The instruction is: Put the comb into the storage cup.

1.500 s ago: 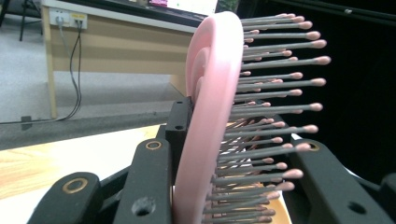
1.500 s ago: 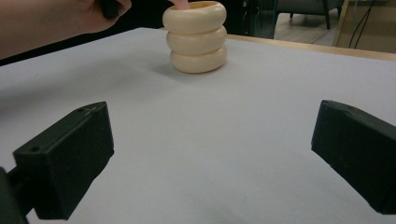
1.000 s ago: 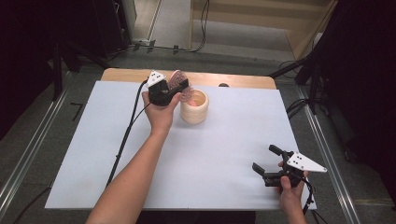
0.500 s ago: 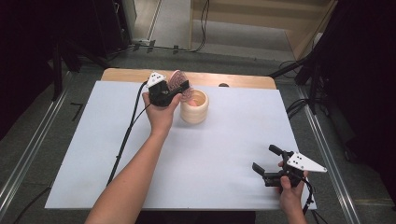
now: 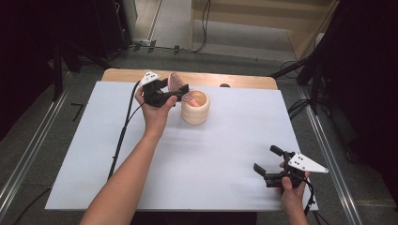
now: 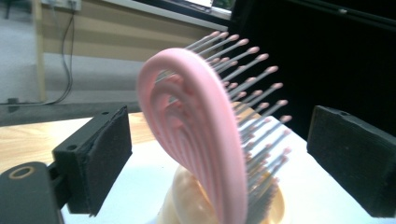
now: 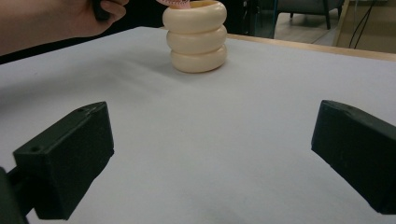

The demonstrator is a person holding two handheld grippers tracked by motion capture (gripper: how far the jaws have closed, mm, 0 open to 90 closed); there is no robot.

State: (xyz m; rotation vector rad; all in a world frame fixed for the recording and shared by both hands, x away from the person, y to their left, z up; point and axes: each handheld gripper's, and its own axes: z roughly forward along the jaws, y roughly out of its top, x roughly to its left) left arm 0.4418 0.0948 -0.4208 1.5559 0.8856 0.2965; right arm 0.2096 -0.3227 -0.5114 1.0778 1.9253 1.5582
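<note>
A pink hairbrush (image 5: pixel 175 83) (image 6: pixel 196 135) stands handle-down in a cream ribbed cup (image 5: pixel 195 108) (image 7: pixel 196 37) at the back middle of the white table, its head leaning left over the rim. My left gripper (image 5: pixel 180 93) (image 6: pixel 229 158) sits around the brush head. Its jaws have just been opening, and in the left gripper view both pads stand clear of the brush between them. My right gripper (image 5: pixel 266 158) (image 7: pixel 210 158) rests open near the front right edge, aimed at the cup, with nothing between its jaws.
The white table top (image 5: pixel 220 154) lies over a wooden board (image 5: pixel 244 80) that shows along the back. A black cable (image 5: pixel 123 136) trails from the left gripper along the forearm. Metal rails (image 5: pixel 328 154) run down both sides of the table.
The left gripper's jaws have spread apart and let go of the brush, which stays leaning in the cup. The right hand has not moved.
</note>
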